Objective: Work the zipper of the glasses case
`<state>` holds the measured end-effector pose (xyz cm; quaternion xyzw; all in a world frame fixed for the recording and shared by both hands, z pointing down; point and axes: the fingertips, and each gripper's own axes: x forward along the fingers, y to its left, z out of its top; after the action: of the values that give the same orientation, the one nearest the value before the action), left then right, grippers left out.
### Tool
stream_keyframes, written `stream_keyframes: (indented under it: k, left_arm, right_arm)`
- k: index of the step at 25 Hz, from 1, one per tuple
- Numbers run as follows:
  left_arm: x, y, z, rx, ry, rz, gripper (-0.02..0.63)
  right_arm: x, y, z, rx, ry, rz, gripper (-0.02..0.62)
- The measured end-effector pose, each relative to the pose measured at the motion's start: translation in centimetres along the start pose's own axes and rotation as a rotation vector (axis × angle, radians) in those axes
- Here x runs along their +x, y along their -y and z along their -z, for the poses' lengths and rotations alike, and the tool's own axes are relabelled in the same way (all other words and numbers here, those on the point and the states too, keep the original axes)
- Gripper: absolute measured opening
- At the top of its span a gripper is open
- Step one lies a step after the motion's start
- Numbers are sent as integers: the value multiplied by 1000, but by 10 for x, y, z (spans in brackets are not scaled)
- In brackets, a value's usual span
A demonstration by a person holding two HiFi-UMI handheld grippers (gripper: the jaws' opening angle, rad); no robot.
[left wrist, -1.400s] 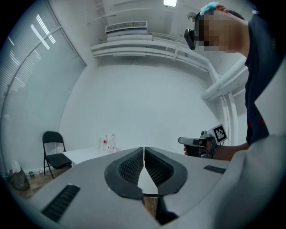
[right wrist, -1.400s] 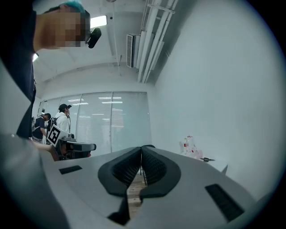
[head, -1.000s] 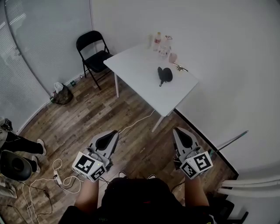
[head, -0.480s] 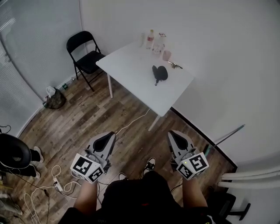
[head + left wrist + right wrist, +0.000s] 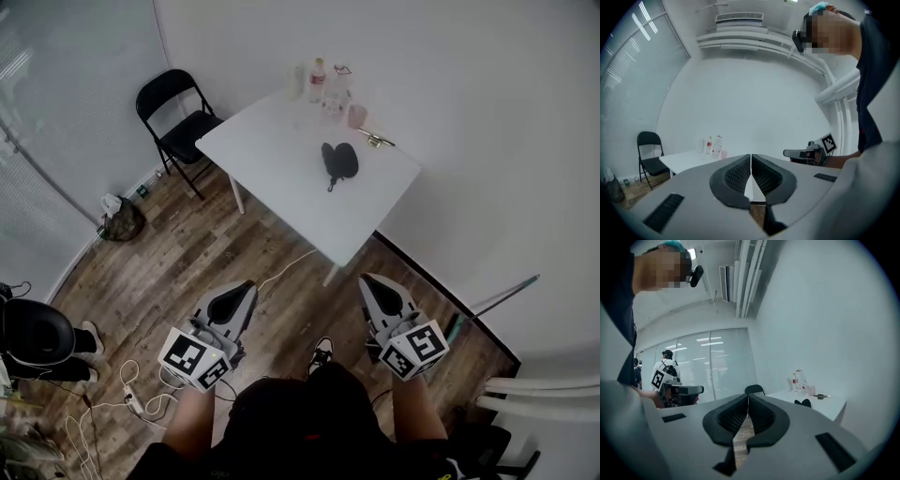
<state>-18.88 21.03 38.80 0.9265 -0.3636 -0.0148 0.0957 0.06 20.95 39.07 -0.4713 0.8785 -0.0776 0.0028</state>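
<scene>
Glasses case [image 5: 339, 159] lay on the white desk [image 5: 272, 155], toward its wall-side edge, not far from the bottles [image 5: 323, 84] clustered at the far corner. Both the left gripper [image 5: 246, 287] and the right gripper [image 5: 368, 280] were clenched on nothing, held over the wooden floor [image 5: 187, 253], well apart from the desk.

Glasses case [image 5: 339, 159] lies on table [image 5: 272, 150], bottles [image 5: 318, 81] behind, chair [image 5: 178, 114] left.
</scene>
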Motion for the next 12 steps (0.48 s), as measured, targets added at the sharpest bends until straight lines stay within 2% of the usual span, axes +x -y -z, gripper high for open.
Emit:
stream_keyframes:
  k: [6,12]
  left_arm:
    - [73,9,-14,31,-14,-22,26]
    - [126,26,-10,45,-39,-33,26]
  right_arm:
    - [5,80,-14,23,12,-11,20]
    - [-1,151,-16,77,16,10,20]
